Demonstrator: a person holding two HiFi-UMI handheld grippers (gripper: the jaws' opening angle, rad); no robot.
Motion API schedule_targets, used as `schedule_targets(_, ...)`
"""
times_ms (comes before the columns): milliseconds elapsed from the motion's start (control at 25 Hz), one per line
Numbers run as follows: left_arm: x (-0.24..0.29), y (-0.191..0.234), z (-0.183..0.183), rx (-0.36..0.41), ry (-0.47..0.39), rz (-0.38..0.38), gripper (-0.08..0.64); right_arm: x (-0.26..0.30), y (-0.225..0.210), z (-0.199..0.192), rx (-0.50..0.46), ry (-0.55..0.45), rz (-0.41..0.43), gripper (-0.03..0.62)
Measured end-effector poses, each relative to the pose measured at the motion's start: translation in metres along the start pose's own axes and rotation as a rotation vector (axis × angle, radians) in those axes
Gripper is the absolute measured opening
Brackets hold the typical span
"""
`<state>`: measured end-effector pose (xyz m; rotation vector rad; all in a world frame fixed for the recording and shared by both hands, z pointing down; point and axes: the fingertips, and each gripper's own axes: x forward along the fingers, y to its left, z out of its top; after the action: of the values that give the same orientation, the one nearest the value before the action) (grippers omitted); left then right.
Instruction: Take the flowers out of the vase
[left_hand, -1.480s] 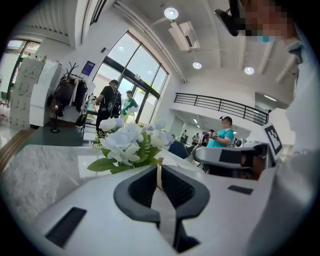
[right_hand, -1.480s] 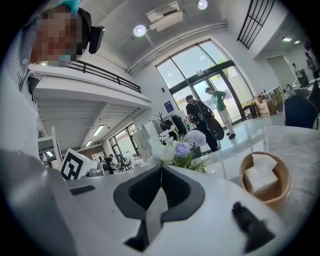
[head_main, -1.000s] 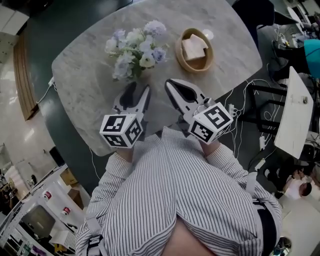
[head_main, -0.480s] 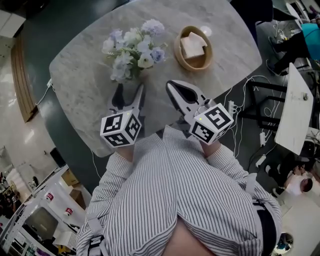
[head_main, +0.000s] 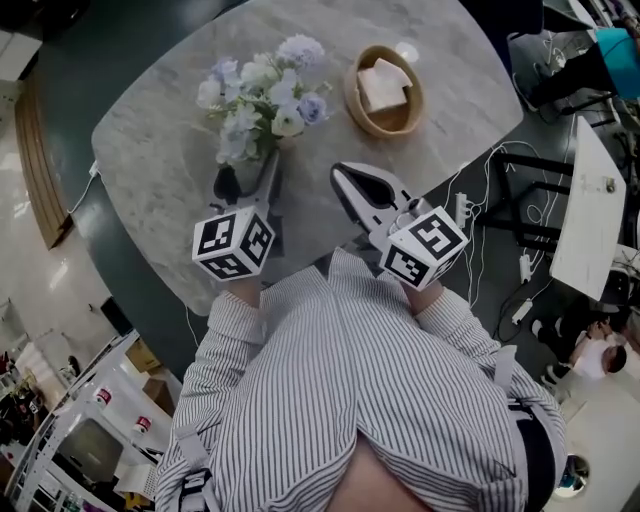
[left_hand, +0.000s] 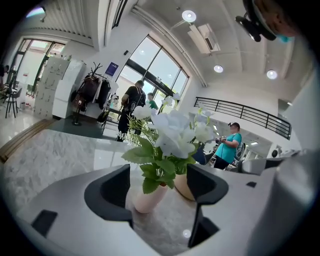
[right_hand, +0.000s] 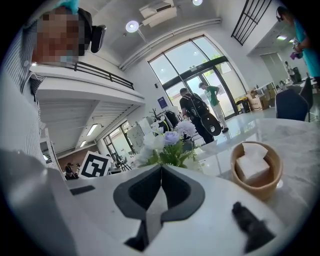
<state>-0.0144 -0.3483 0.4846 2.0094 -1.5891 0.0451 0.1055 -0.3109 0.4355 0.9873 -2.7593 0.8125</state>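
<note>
All flowers (head_main: 262, 95) upright in vase (left_hand: 146, 198); left gripper (left_hand: 160, 187) just widened, empty; right gripper (right_hand: 161, 176) closed.

head view looks steeply down; both gripper views share the flowers (head_main: 262, 95).

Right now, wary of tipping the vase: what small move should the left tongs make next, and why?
Probably ease the left tongs forward round the vase: their jaws have just been opening, hold nothing, and the vase stands upright just ahead.
</note>
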Motion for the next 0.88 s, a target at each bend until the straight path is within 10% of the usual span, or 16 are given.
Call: schedule_targets(880,0.036,-0.002,0.028,0.027,-0.147,-0.081,0.341,0.003,-0.011,0.0,0.006,0.018,-0.015,0.015)
